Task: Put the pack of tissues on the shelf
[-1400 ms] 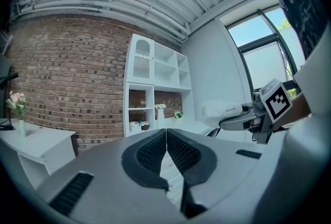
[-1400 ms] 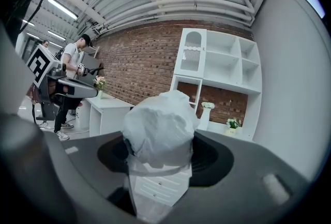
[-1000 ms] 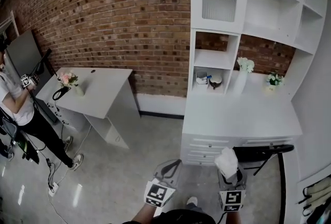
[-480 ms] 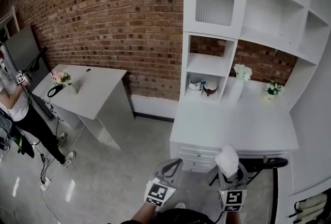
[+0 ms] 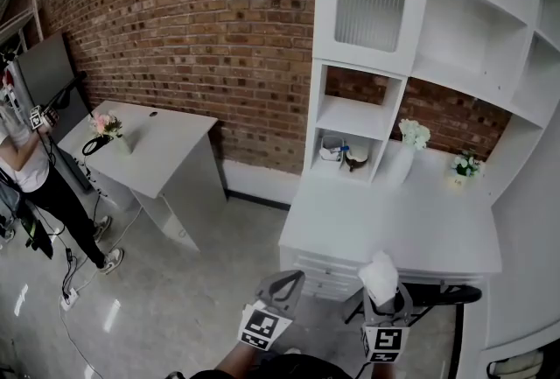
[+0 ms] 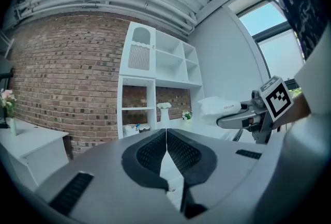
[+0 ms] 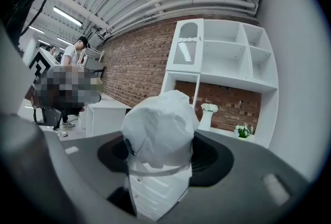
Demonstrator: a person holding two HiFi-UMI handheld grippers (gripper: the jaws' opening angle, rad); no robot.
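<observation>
– Two surfaces first: what is standing where?
– Item one: a white desk top (image 5: 394, 224) is jutting out beneath a tall white shelf (image 5: 372, 119), both sitting against a red brick wall (image 5: 192, 27). Item two: a small white table (image 5: 162, 154) is standing off to the left on a pale glossy floor (image 5: 175, 298), carrying a little bunch of pink flowers (image 5: 107, 125).
– Anything sitting on the desk top?
– A white vase (image 5: 409, 145) of white flowers, and further right a smaller flower pot (image 5: 465, 165). One lower cubby is holding small items (image 5: 344, 154) that I am failing to identify.
– Any writing?
– Black-and-white square markers (image 5: 387, 339) are showing on both gripper cubes. Small print is showing on the pack of tissues (image 7: 158, 124), too fine for reading.
– And the grippers?
– The right gripper (image 7: 160, 150) is clamping the pack of tissues upright between its jaws, hovering in front of the desk edge and well short of the shelf. The left gripper (image 6: 166, 137) is hanging beside it with its jaws pressed together, nothing between them.
– Anything cut off?
– A black chair (image 5: 442, 292) is mostly hiding under the desk top. The shelf's top is running out of sight. A person (image 5: 31, 171) is standing half out of sight at the far left.
</observation>
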